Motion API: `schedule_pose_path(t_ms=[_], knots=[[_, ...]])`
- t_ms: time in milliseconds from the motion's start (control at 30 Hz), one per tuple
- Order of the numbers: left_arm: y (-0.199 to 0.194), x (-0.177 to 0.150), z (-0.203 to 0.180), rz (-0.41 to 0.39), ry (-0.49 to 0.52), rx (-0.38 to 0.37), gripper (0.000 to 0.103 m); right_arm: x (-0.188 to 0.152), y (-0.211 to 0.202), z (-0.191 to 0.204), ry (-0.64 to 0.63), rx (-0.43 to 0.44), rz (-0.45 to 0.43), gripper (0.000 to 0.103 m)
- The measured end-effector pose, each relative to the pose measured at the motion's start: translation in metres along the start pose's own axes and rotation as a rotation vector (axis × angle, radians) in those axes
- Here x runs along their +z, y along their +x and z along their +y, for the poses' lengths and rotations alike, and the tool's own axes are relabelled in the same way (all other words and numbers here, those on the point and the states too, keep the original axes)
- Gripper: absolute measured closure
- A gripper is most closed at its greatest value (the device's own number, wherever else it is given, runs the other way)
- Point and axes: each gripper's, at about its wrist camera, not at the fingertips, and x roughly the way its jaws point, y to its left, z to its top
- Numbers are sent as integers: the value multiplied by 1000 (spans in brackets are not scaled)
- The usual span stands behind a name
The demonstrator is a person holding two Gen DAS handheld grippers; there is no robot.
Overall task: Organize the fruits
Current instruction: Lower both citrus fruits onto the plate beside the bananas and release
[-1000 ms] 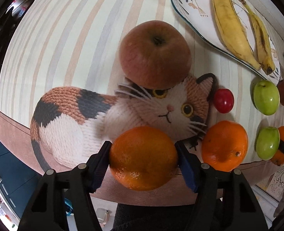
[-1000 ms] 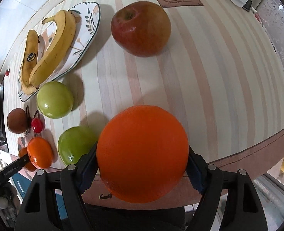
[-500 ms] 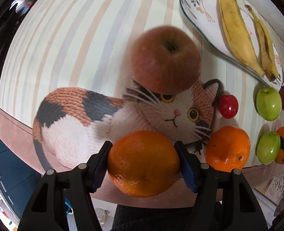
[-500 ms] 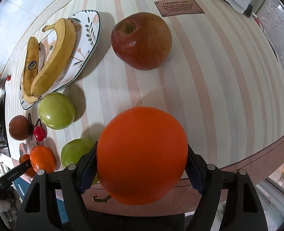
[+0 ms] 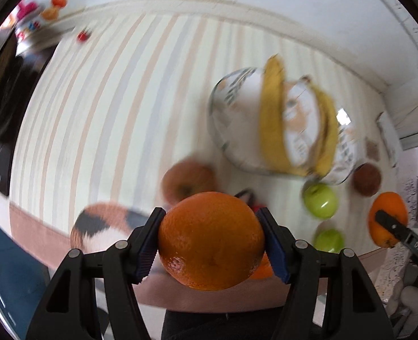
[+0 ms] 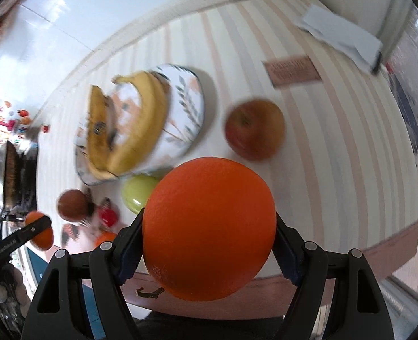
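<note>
An orange is clamped between the blue pads of the left gripper, which is closed on its two sides; the fruit is held clear of the striped tablecloth. A second, larger orange is clamped in the same way by the right gripper, and it too is held above the cloth. On the black finger of the other gripper seen at the left edge of the right wrist view, small white lettering is printed, but it cannot be read with certainty.

Beyond the left gripper, a red apple is seen on the cloth beside a printed calico cat, and part of a third orange shows just behind the held one. Two green apples lie to the right, with a brown fruit further off. Two bananas rest on a patterned plate; a dark sticker on one banana is too blurred to be read.

In the right wrist view, a small red fruit lies near the brown fruit, and a second red apple sits well apart on the stripes. A brown label is printed on the cloth; its writing is blurred and illegible. White folded paper lies at the far corner.
</note>
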Motion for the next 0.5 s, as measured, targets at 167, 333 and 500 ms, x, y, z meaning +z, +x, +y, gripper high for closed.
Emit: schedule_pose_path(t_ms=[167,333,500], knots=[[-1,41,-13,-26,49,2,40,37,2,31,-47,13,-35,22],[21,77,-16,2,68,28,40,76,24,51,-63,8,-35,22],[54,106,-17,64,77,36,40,107,47,76,-92,44,-15,22]])
